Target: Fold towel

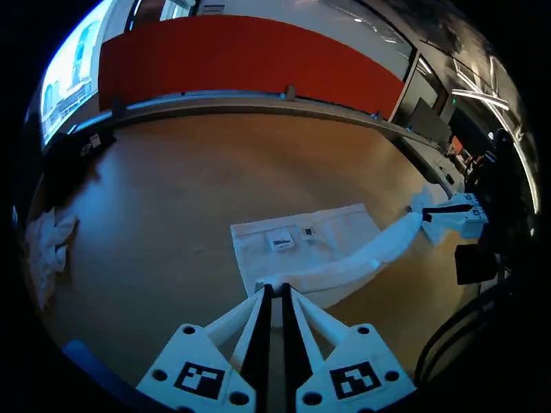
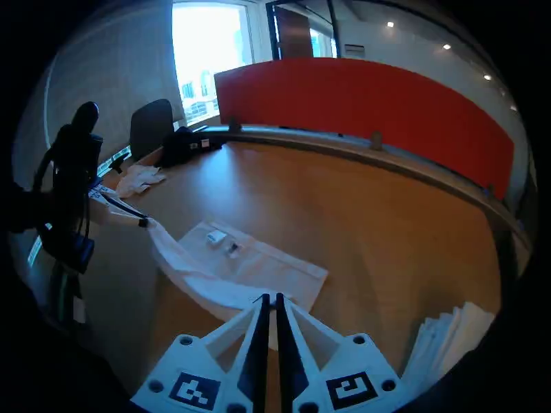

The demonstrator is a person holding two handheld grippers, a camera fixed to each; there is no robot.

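Towel [image 1: 330, 241]: limp white cloth rectangle

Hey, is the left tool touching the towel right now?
Touching. The left gripper view shows the left tool shut on the towel, with the raised edge pinched between both fingers.

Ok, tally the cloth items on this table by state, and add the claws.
Towel being folded: 1
Crumpled cloth: 1
Stack of folded towels: 1 (layers too blurred to count)
Left claw and right claw: 2
Total: 5
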